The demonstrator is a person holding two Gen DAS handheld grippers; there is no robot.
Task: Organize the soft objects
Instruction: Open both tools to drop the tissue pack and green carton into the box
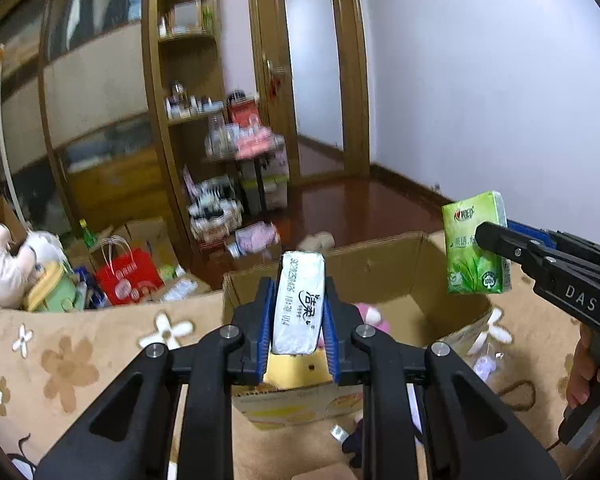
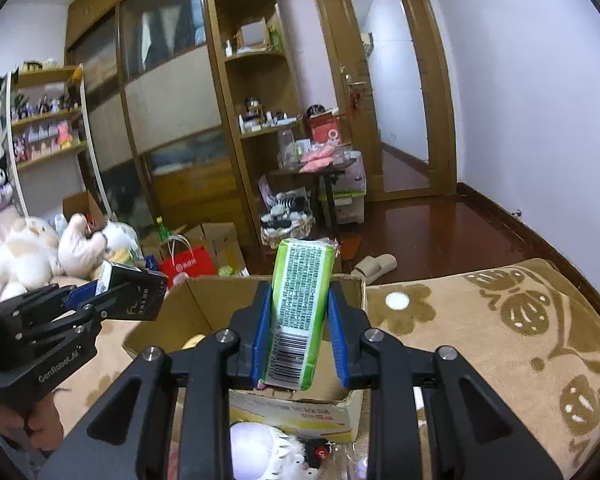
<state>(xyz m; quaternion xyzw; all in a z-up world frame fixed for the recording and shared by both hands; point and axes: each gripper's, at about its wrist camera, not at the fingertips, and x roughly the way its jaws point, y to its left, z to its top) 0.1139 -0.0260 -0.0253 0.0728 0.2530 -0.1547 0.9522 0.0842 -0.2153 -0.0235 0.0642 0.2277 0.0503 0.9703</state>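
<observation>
**A:** so where's it at? Left gripper point(image 1: 297, 312) is clamped on a white pack point(image 1: 298, 300), right gripper point(image 2: 298, 328) is squeezing a green pack point(image 2: 300, 312). Both packs are up in the air over the box point(image 1: 388, 268).

**B:** yeah, neither's dropped yet. Box has some pink thing point(image 1: 374, 316) in it already. A white plush point(image 2: 276, 452) is on the blanket point(image 2: 480, 340) beside it, so I'd guess there's more left to sort.
</observation>
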